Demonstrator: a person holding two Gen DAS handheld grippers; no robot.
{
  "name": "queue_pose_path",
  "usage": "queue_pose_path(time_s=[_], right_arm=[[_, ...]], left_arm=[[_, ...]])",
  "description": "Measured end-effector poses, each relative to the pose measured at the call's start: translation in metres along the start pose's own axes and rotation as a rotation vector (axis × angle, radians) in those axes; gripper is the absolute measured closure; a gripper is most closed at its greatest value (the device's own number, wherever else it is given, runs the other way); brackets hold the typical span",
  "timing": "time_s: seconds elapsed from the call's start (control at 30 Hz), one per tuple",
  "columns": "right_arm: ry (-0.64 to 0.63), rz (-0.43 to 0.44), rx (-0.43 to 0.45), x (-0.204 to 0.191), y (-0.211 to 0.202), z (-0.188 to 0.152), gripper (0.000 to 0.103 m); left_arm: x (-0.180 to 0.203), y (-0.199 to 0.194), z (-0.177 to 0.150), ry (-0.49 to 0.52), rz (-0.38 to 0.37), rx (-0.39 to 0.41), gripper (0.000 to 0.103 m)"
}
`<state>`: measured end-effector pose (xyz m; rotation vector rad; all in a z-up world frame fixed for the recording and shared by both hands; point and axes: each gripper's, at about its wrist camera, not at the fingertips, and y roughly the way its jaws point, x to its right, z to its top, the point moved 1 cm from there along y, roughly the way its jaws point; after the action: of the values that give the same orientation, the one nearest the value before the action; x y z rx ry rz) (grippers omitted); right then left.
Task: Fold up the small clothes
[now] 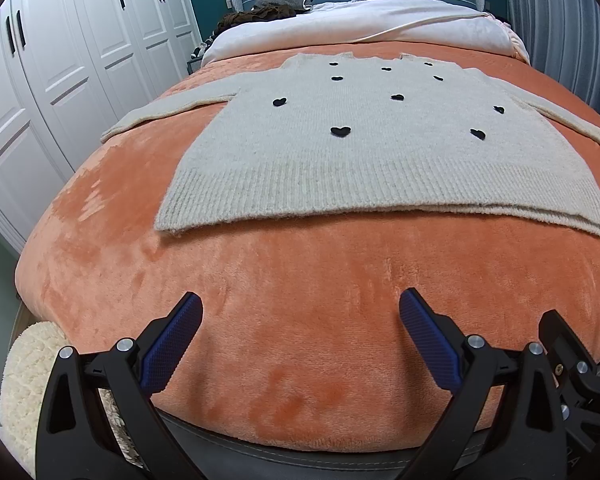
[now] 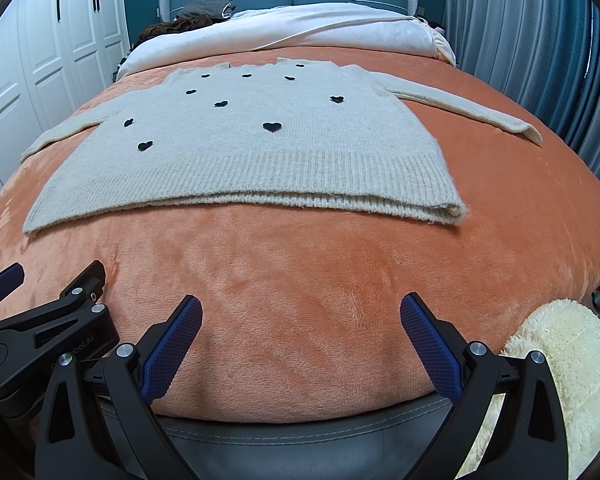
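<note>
The sweater (image 1: 364,136) lies flat on the bed's orange blanket (image 1: 300,280), hem toward the foot of the bed, neck toward the white duvet (image 1: 380,20). Both sleeves are spread out to the sides: the left sleeve (image 1: 168,110) runs off toward the wardrobe (image 1: 60,60), the right sleeve (image 2: 472,110) toward the curtain (image 2: 540,40). Black hearts dot the body.

The left tool (image 1: 300,312) hovers short of the sweater's hem, jaws spread wide and holding nothing. The right tool (image 2: 300,312) sits the same way, spread and empty, just beside the left tool and also short of the hem. Neither touches the sweater. Folding has not begun, by the look of it.

Risks from here, as I judge them:
- The knit is thick and fuzzy, and at the hem's right corner two layers show. A shallow pinch could catch only the top layer, so the front would lift away from the back.
- The blanket under the sweater is plush. A jaw pushed too deep may grab the blanket with the knit and drag both.
- The sleeves reach far from the body. Pulled unevenly, one could bunch or land crooked across the hearts.
- The bed surface gives, so a fold pressed down may spring open.
</note>
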<state>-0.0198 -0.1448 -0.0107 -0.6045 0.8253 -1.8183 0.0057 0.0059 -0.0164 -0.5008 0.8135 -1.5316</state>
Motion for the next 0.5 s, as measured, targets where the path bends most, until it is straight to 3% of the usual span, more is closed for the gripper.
queue_pose_path(time_s=[0.5], right_arm=[[0.002,-0.001,-0.001,0.0004,0.0000,-0.0004,0.005]], left_arm=[[-0.0004,0.0004,-0.0006,0.000,0.001,0.000,0.008]])
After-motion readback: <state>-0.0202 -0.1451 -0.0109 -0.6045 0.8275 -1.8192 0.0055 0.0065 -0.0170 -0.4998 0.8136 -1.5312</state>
